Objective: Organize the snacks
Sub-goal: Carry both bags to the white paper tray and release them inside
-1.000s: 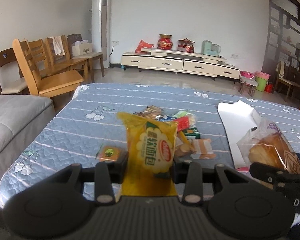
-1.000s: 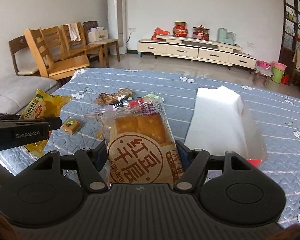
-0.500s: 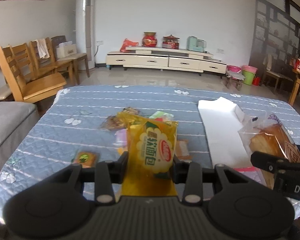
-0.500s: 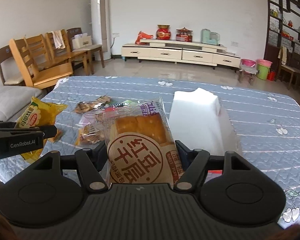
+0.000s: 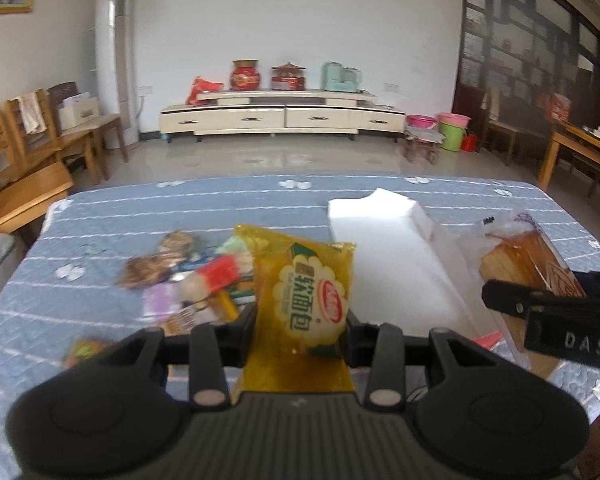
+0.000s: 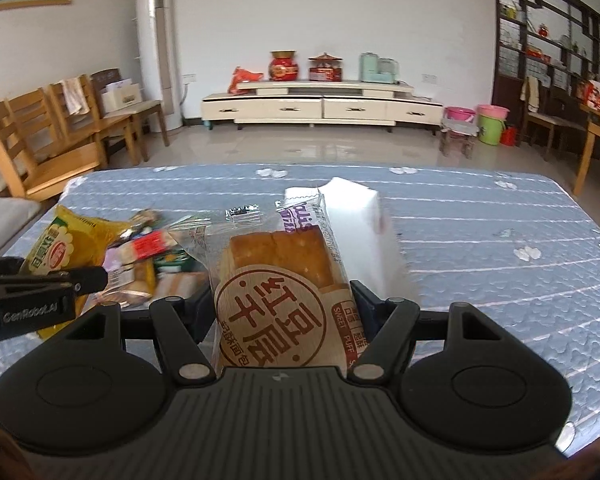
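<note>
Between the left gripper's (image 5: 300, 328) jaws: yellow bread packet (image 5: 305, 300), clamped, standing upright above the table's (image 5: 100, 216) near edge, long axis vertical, top tilted slightly left. Loose snack pile (image 5: 192, 276) lies behind it, toward the left edge. White box (image 5: 384, 248) sits mid-table. Right gripper (image 6: 282, 316) clamped on clear-wrapped puff bread (image 6: 278, 280), long axis pointing away toward the box.

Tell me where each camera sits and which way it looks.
Left wrist: on the left tongs, looking forward over the yellow bread packet they clamp; right tongs at right.
Right wrist: on the right tongs, gripping the red bean bread packet; left tongs at left.
Shared: white box, snack pile, blue quilt.
</note>
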{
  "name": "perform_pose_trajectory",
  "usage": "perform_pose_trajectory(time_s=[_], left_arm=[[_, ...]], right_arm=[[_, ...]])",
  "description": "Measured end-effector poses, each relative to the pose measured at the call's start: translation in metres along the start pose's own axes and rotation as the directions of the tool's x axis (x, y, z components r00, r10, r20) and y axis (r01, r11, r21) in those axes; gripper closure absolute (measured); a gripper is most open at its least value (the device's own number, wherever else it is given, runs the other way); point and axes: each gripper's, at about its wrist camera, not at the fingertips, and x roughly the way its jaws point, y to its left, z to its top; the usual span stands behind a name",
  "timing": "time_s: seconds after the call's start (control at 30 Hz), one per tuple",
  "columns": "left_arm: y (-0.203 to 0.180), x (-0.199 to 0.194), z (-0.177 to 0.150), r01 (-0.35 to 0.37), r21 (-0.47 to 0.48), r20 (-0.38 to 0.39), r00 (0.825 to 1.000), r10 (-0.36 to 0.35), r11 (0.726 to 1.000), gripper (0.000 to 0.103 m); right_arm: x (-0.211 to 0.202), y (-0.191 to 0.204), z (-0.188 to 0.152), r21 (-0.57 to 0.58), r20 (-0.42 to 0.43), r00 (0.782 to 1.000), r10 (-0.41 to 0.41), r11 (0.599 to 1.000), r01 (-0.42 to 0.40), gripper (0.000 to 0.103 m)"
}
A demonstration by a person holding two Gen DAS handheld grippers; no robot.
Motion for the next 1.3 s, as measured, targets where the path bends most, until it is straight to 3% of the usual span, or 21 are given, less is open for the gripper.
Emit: perform_pose_trajectory(time_s=[0.33,0.8,0.93,0.97,1.0,1.07,1.1,1.3], left_arm=[[-0.036,0.056,0.025,0.058,0.025,-0.038,0.998,-0.057,0.998,0.064],[-0.071,0.145,0.049,0.094,0.028,-0.113,0.989,-0.09,0.995,0.064],[-0.079,0.162,0.053,0.168,0.008,-0.115,0.979,-0.166,0.986,0.063],[-0.08,0.165,0.053,0.191,0.004,-0.118,0.975,-0.189,0.982,0.061],[-0.082,0.166,0.053,0.212,0.001,-0.119,0.97,-0.211,0.977,0.051],[-0.083,0.163,0.051,0.234,0.001,-0.104,0.967,-0.232,0.972,0.036],[-0.084,0.16,0.05,0.227,0.007,-0.095,0.97,-0.225,0.974,0.032],[-0.072,0.137,0.044,0.191,-0.017,-0.103,0.976,-0.192,0.981,0.029]], right_arm=[[0.049,-0.038,0.03,0.035,-0.049,0.999,-0.021,0.999,0.023,0.017],[0.164,-0.047,0.055,0.023,-0.177,0.984,-0.035,0.999,0.039,0.017],[0.183,-0.049,0.061,0.01,-0.179,0.982,-0.058,0.998,0.061,0.017],[0.186,-0.05,0.063,0.005,-0.175,0.983,-0.061,0.998,0.063,0.018],[0.186,-0.05,0.064,0.001,-0.164,0.984,-0.069,0.998,0.07,0.019],[0.177,-0.052,0.063,0.004,-0.13,0.987,-0.09,0.996,0.091,0.0],[0.17,-0.054,0.063,0.01,-0.103,0.991,-0.09,0.996,0.092,0.0],[0.123,-0.054,0.052,0.039,-0.068,0.994,-0.09,0.995,0.093,0.0]])
